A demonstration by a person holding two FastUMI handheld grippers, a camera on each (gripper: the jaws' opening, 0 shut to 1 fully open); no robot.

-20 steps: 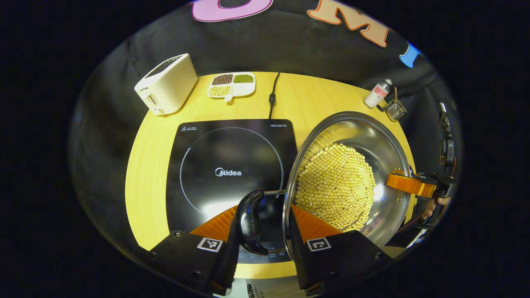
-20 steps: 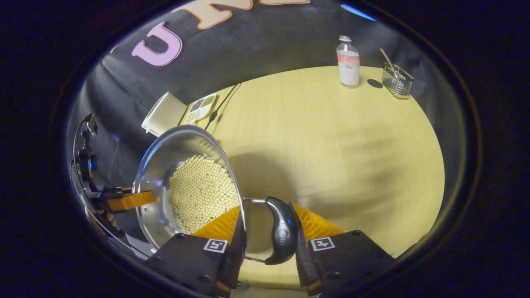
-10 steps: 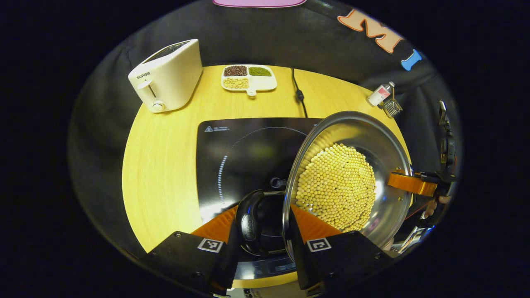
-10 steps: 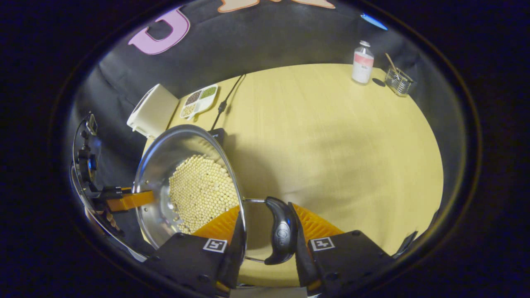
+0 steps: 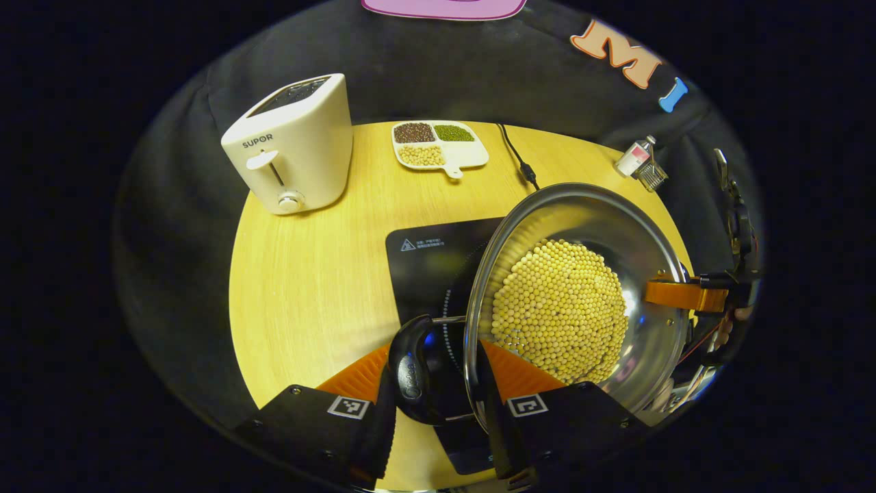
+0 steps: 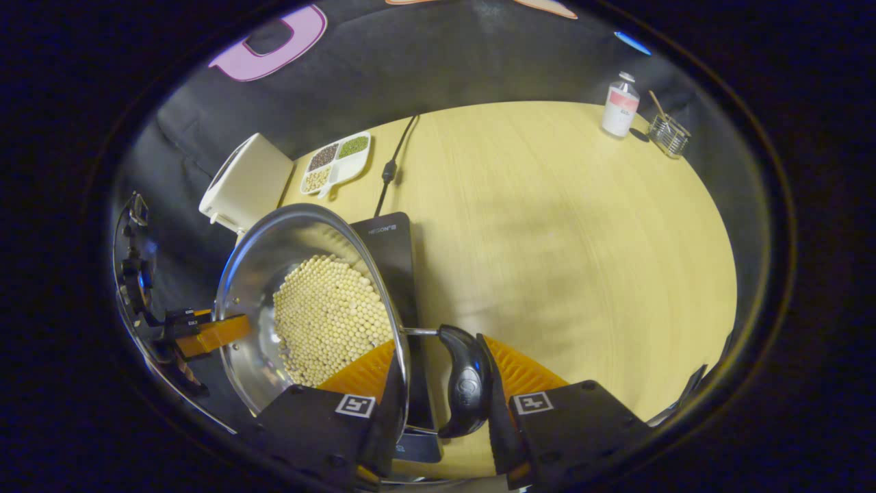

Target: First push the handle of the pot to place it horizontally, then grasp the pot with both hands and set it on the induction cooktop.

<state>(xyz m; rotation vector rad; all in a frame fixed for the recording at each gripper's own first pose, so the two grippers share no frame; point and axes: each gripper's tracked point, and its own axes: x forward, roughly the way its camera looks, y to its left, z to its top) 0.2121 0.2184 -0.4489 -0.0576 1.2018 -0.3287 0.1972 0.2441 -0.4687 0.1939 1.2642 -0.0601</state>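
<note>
Yellow wood table [image 6: 561,226] against black cloth wall; both grippers [image 5: 438,383] [image 6: 441,390] clamp pot [image 5: 650,226] handles above induction cooktop [image 5: 424,260]; toaster [image 5: 294,144] at back.

"SUPOR" on the toaster [image 5: 291,147], warning triangle sign with small unreadable print on the induction cooktop [image 5: 428,257]

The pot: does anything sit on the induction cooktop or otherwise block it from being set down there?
Nothing visible does. The pot hangs over the induction cooktop, held at both handles. The toaster and bean tray stand apart, behind it on the table.
</note>
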